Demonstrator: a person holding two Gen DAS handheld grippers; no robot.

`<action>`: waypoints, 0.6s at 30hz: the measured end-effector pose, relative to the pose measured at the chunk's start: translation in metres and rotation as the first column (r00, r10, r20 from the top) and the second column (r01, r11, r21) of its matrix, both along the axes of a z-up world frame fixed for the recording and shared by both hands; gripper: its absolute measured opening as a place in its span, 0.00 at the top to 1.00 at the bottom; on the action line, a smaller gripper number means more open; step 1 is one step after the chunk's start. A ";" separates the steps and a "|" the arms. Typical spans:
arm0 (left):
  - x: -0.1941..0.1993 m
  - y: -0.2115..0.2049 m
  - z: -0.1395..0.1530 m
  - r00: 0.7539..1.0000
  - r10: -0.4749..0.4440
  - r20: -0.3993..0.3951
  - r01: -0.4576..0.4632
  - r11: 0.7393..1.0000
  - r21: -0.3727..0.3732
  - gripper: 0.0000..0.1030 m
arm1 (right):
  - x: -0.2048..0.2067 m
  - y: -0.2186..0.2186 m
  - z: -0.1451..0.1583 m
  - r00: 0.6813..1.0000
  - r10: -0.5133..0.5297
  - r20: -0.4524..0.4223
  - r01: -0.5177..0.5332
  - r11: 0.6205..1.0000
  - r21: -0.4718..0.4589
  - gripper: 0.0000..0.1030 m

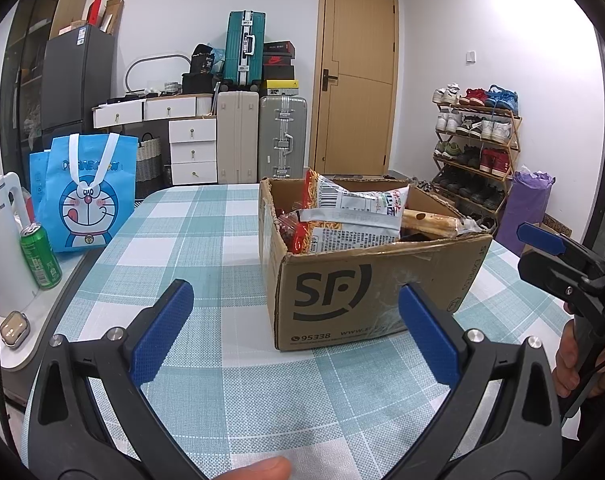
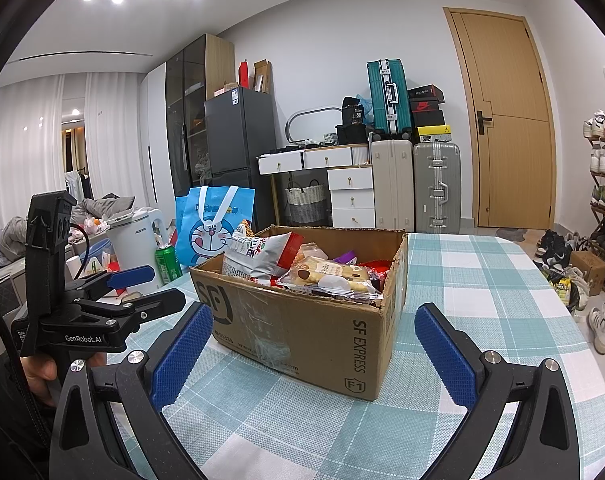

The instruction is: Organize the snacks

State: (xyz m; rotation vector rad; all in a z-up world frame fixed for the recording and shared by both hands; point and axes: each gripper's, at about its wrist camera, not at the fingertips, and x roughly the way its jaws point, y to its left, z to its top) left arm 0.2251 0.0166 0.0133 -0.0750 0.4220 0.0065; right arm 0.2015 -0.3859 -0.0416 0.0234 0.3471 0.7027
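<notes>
A brown SF Express cardboard box stands open on the checked tablecloth, full of snack packets. A silver-white packet and a biscuit pack stick out of the top. The box also shows in the right wrist view, with a cookie pack on top. My left gripper is open and empty, just in front of the box. My right gripper is open and empty, close to the box corner.
A green can, a white kettle and a blue Doraemon bag stand on a side counter at the left. Suitcases, drawers and a shoe rack line the far wall. The table edge curves at the left.
</notes>
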 end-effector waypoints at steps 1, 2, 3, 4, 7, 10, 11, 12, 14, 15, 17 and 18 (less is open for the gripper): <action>0.000 0.000 0.000 1.000 0.000 -0.001 0.000 1.000 0.001 0.01 | 0.000 0.000 0.000 1.000 0.000 0.000 0.000 1.000 0.000 0.00; 0.000 0.000 0.000 1.000 0.001 0.000 -0.001 1.000 0.000 0.01 | 0.000 0.000 0.000 1.000 0.000 0.000 0.000 1.000 0.000 0.00; -0.001 0.000 0.000 1.000 0.001 0.000 -0.001 1.000 0.000 0.01 | 0.000 0.000 0.000 1.000 -0.001 0.000 0.001 1.000 0.001 0.00; 0.000 0.000 0.000 1.000 0.001 0.001 -0.001 1.000 0.000 0.01 | 0.000 0.000 0.000 1.000 -0.001 0.000 0.001 1.000 0.000 0.00; 0.000 0.000 0.000 1.000 0.000 0.001 0.000 1.000 0.000 0.01 | 0.000 0.000 0.000 1.000 0.000 0.000 0.000 1.000 0.000 0.00; -0.001 0.000 0.000 1.000 0.000 0.003 0.000 1.000 0.000 0.01 | 0.000 0.000 0.000 1.000 0.000 0.000 0.000 1.000 0.000 0.00; -0.001 0.000 0.000 1.000 0.000 0.006 0.000 1.000 0.000 0.01 | 0.000 0.000 0.000 1.000 0.000 0.000 0.000 1.000 0.000 0.00; -0.001 0.000 0.001 1.000 0.000 0.010 0.000 1.000 -0.001 0.01 | 0.000 0.000 0.000 1.000 0.000 0.000 0.000 1.000 -0.001 0.00; -0.002 0.001 0.002 1.000 -0.001 0.017 0.001 1.000 -0.002 0.01 | 0.000 0.000 0.000 1.000 0.000 0.000 0.000 1.000 0.000 0.00; -0.002 0.002 0.002 1.000 0.000 0.018 0.000 1.000 -0.001 0.01 | 0.000 0.000 0.000 1.000 0.000 0.000 0.000 1.000 0.000 0.00; -0.001 0.002 0.004 1.000 0.000 0.019 0.000 1.000 0.000 0.01 | 0.000 0.000 0.000 1.000 0.000 0.000 0.000 1.000 0.000 0.00; -0.002 0.002 0.004 1.000 0.002 0.019 -0.002 1.000 0.000 0.01 | 0.000 0.000 0.000 1.000 0.000 0.000 0.000 1.000 0.000 0.00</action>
